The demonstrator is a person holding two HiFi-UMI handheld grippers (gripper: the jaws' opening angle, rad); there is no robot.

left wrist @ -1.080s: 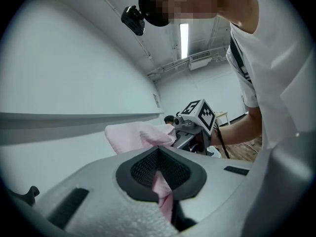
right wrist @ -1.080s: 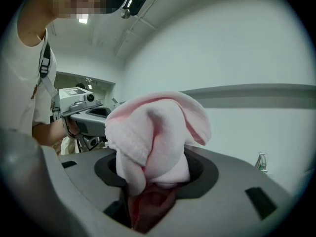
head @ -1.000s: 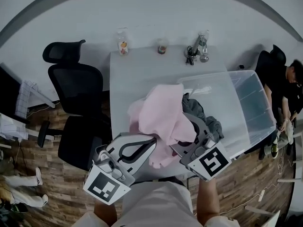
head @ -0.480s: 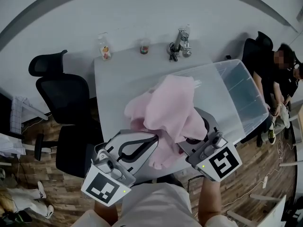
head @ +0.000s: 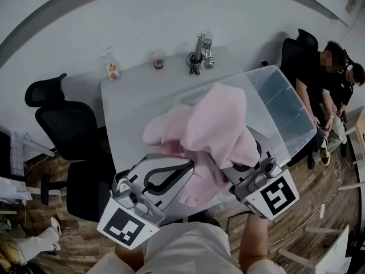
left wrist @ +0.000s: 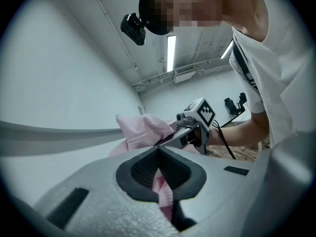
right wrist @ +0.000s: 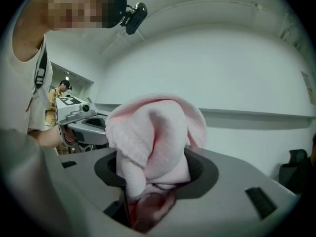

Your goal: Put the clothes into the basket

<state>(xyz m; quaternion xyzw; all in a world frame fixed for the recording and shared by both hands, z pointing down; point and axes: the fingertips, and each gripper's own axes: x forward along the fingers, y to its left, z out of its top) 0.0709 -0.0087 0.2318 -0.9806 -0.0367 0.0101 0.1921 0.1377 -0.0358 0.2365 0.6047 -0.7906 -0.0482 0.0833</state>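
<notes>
A big pink garment (head: 214,131) hangs bunched between both grippers, held up over the white table (head: 131,104) and the near corner of the clear plastic basket (head: 285,104). My left gripper (head: 185,165) is shut on a thin fold of the pink cloth (left wrist: 160,181), which shows squeezed between its dark pads (left wrist: 143,169). My right gripper (head: 236,167) is shut on a thick wad of the same garment (right wrist: 150,142), which bulges up over its jaws. In the head view the cloth hides both pairs of fingertips and much of the basket's inside.
At the table's far edge stand a small bottle (head: 111,68), a cup (head: 158,60) and a metal item with keys (head: 199,53). Black office chairs (head: 63,130) stand left of the table. Two people (head: 331,79) sit past the basket at right.
Both grippers have carried the pink garment up and right, toward the basket. A grey garment seen in the basket a second ago is now hidden behind the pink cloth.
</notes>
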